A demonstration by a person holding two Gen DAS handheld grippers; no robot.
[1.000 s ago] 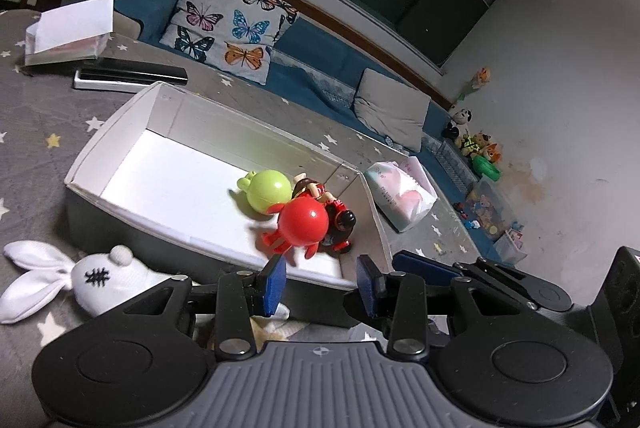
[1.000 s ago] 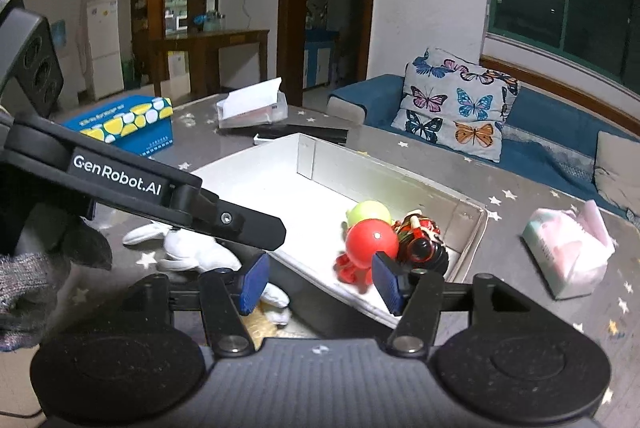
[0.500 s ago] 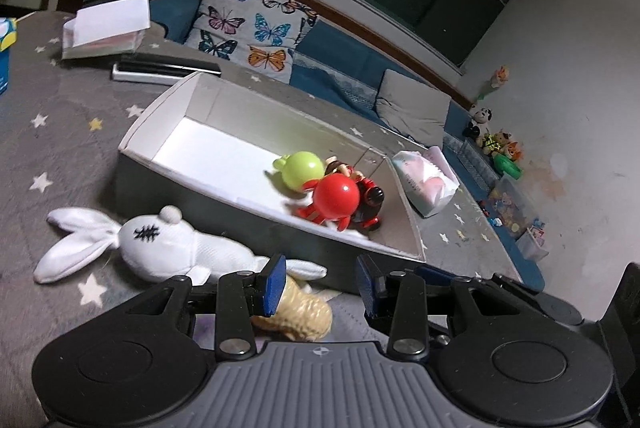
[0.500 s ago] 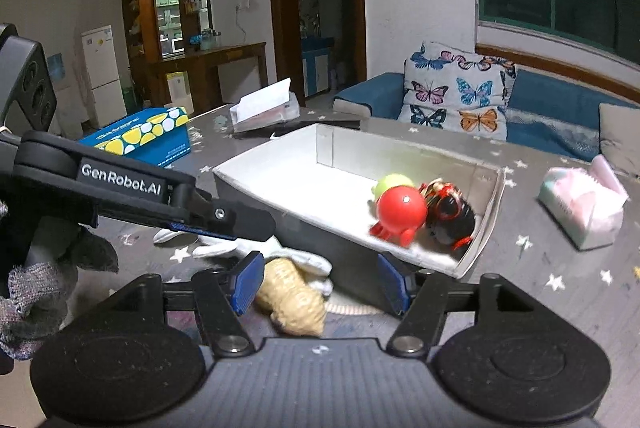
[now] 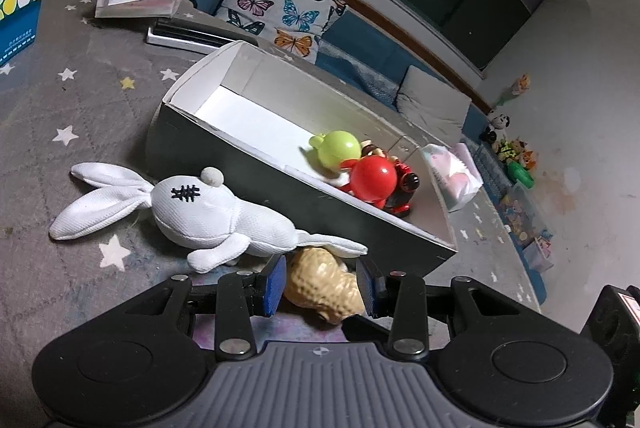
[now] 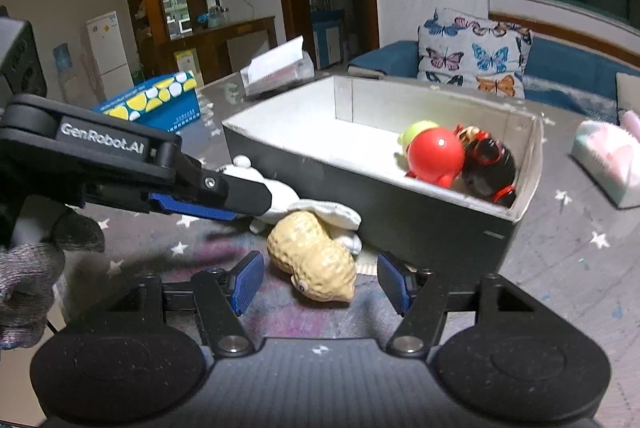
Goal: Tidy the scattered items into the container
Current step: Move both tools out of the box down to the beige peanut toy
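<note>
The left tongs stand partly open, holding nothing, with the peanut toy lying between their blue pads, close to both; the right tongs gape wider, empty, the same peanut just ahead of their gap; the left looks nearer to a grip. The peanut rests on the surface, its long axis slanting across both gaps, its far end tucked under the white rabbit; just beyond stands the box, already holding a red ball figure and a green one.
</note>
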